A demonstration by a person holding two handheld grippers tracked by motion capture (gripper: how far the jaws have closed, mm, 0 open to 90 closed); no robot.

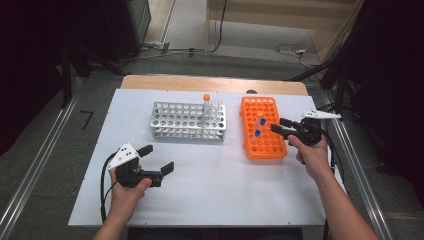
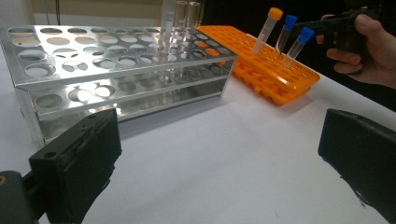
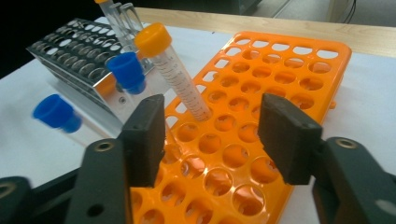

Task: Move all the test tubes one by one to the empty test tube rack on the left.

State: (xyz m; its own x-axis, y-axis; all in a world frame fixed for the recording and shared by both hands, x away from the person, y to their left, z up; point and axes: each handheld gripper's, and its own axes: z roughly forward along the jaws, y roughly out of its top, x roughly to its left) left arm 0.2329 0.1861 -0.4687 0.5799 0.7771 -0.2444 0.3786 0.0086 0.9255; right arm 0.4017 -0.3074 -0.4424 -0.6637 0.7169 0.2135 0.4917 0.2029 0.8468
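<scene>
the right gripper (image 1: 278,125) hangs over the orange rack (image 1: 268,147), its jaws parted with nothing between the pads – in the right gripper view they frame the orange-capped tube (image 3: 173,70), which stands tilted in one of the rack's holes, so this looks like a line-up for a grab on that tube. two blue-capped tubes (image 2: 299,41) lean in holes just beside it; the loose tilt suggests the holes are wider than the tubes. the left gripper (image 1: 156,160) rests low near the front of the white table (image 1: 210,195), jaws wide apart and empty, probably waiting out of the way. the metal rack (image 1: 185,121) sits to the left of the orange one, apart from it, with another orange-capped tube (image 1: 206,104) and some clear tubes (image 2: 187,14) standing upright at its far corner.

hard to make out: how many clear tubes there are, and whether any tube holds liquid. one blue cap is blurred in the right gripper view, and the tubes' bottoms are hidden inside the rack.
</scene>
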